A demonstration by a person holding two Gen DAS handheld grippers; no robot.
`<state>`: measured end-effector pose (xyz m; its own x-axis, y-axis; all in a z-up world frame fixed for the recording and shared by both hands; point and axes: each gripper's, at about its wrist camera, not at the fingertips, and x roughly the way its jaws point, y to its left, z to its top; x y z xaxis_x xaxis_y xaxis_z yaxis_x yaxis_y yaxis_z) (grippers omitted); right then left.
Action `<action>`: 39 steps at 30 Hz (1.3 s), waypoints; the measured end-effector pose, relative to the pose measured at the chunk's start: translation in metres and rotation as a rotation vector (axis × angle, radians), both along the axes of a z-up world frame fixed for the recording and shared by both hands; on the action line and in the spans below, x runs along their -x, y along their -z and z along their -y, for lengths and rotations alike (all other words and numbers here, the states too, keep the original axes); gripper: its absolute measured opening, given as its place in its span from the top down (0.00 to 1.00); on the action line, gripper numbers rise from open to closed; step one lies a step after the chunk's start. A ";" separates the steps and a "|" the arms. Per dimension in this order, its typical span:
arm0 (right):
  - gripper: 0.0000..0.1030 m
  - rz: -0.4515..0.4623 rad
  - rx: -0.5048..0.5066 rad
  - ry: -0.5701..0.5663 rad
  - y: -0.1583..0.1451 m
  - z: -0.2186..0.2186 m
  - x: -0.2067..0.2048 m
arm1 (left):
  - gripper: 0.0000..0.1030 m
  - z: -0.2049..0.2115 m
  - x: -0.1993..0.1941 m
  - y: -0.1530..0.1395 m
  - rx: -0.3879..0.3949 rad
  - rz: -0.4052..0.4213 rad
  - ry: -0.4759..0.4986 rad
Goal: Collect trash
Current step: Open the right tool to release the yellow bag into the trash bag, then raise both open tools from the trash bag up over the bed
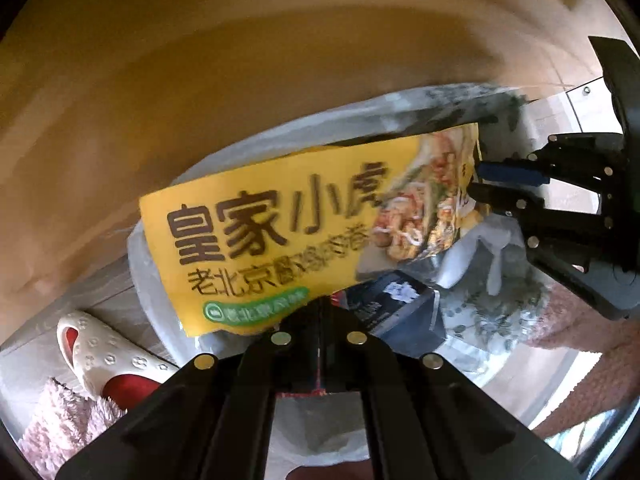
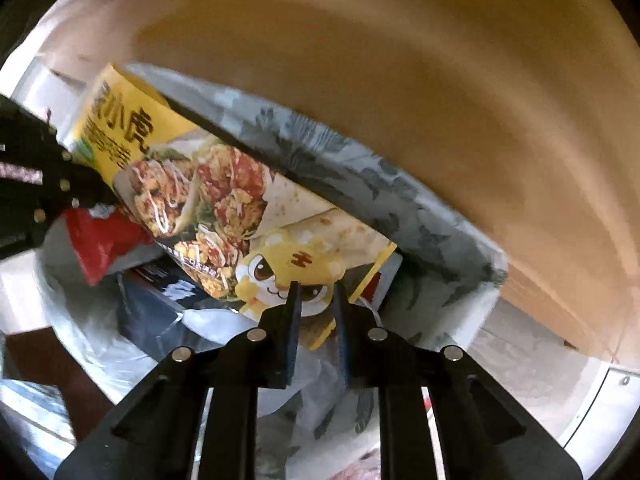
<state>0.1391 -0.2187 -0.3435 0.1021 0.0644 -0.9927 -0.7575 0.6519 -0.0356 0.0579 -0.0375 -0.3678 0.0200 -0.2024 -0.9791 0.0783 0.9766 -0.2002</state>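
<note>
1. The yellow food wrapper is lying slanted across the mouth of a trash bag with a grey leaf print, filling the middle of the left wrist view and running from upper left to centre in the right wrist view.
2. The left gripper is showing its jaws together, seemingly clamped on the wrapper's lower edge, with something red just beside them.
3. The right gripper is keeping its jaws narrowly apart around the wrapper's cartoon-tiger corner; the pads are not clearly pressing on it.
4. Risk, as a judgement: the stiff wrapper is bridging the bag opening, so it may be catching on the rim and springing out instead of sinking in, or dragging the loose bag edge down.
5. A red packet and a dark box are already sitting inside, leaving little room.
6. Hard to read: the left grip point is hidden, the bag's bottom is out of sight, and the blurred tan surface is not identifiable. A white slipper is cut off at lower left.
</note>
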 end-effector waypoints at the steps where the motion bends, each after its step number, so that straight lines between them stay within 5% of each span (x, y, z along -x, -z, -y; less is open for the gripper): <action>1: 0.78 -0.002 -0.011 0.012 -0.008 0.001 0.001 | 1.00 0.001 0.002 -0.004 0.007 0.005 0.003; 2: 0.71 -0.001 -0.017 0.019 -0.010 0.000 0.000 | 1.00 0.001 0.005 -0.010 0.016 0.009 0.007; 4: 0.39 0.017 -0.035 0.035 -0.024 0.003 0.003 | 1.00 0.000 0.009 -0.018 0.026 0.016 0.008; 9: 0.35 0.037 -0.081 0.076 -0.050 0.007 0.014 | 0.98 0.000 0.020 -0.044 0.050 0.072 0.009; 13: 0.26 0.082 -0.071 0.081 -0.066 0.014 0.030 | 0.64 -0.004 0.032 -0.067 0.047 0.128 0.020; 22: 0.11 0.149 -0.069 0.094 -0.088 0.015 0.035 | 0.33 0.003 0.038 -0.107 0.061 0.202 0.003; 28: 0.11 0.191 -0.105 0.145 -0.101 0.019 0.043 | 0.08 -0.012 0.045 -0.127 0.049 0.296 -0.070; 39: 0.11 0.263 -0.192 0.254 -0.134 0.029 0.055 | 0.07 -0.041 0.052 -0.164 0.058 0.430 -0.226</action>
